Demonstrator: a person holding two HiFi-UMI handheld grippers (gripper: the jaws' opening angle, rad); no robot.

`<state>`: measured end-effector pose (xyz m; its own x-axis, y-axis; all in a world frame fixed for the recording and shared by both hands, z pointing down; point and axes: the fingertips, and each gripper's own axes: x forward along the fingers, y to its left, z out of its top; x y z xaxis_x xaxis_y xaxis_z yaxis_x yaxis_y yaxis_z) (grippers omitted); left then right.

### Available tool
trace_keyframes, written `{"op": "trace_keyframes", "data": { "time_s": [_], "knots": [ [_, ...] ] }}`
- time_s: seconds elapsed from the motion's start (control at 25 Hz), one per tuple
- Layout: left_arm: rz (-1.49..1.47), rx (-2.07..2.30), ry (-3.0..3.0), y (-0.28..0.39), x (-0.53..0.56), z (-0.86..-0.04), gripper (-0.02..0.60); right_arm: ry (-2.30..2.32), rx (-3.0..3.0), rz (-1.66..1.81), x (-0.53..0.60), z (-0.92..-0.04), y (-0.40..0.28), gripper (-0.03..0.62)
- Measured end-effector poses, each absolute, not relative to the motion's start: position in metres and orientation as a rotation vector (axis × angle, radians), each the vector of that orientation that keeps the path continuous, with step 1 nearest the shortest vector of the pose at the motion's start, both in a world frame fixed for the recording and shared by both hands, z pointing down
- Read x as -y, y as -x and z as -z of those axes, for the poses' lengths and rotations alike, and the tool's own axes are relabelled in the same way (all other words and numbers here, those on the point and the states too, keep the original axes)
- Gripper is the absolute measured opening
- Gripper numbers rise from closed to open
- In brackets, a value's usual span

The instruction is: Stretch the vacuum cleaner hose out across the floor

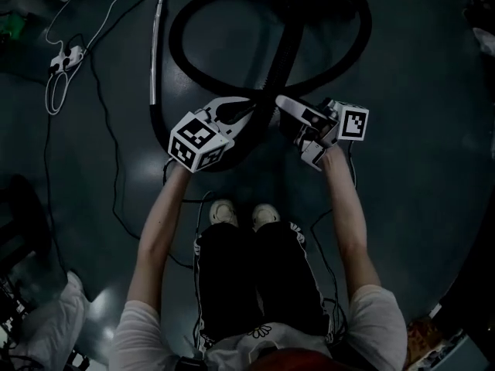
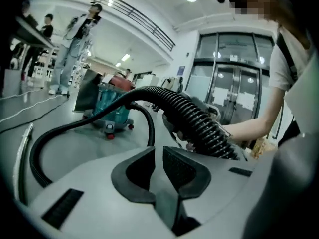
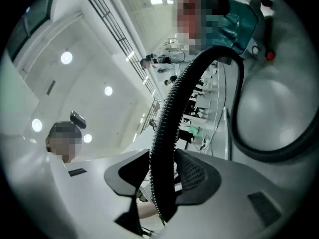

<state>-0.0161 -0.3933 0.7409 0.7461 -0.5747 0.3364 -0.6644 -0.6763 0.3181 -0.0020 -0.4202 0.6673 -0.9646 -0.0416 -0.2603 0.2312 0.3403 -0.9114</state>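
Note:
The black ribbed vacuum hose (image 1: 280,64) lies in a big crossed loop on the dark floor ahead of the person's feet. My right gripper (image 1: 286,105) is shut on the hose (image 3: 172,113), which runs up between its two pads (image 3: 197,176). My left gripper (image 1: 240,114) hovers just left of the same stretch. Its jaws (image 2: 157,166) stand nearly together with nothing between them, and the hose (image 2: 194,118) passes just beyond its right jaw. The hose curves back to the teal vacuum cleaner (image 2: 112,108), also seen in the right gripper view (image 3: 239,19).
A metal wand tube (image 1: 157,49) lies on the floor left of the loop. A white power strip (image 1: 66,59) and thin cables trail at the far left. The person's white shoes (image 1: 244,215) stand just behind the grippers. People stand in the background (image 2: 75,39).

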Motion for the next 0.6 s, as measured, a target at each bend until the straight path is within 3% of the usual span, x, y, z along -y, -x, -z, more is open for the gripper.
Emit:
{"op": "trace_keyframes", "data": {
  "time_s": [0.16,0.32,0.6],
  "knots": [
    [-0.138,0.979,-2.480,0.044,0.397,-0.638,0.040,-0.281,-2.300,1.690,0.420,-0.560,0.049,0.160],
    [-0.196,1.026,-2.506,0.054,0.389,-0.520,0.005,-0.391,-2.317,1.706,0.403,-0.436,0.085,0.161],
    [-0.213,1.049,-2.620,0.066,0.354,-0.262,0.005,-0.481,-2.299,1.726,0.364,-0.197,0.095,0.161]
  ]
}}
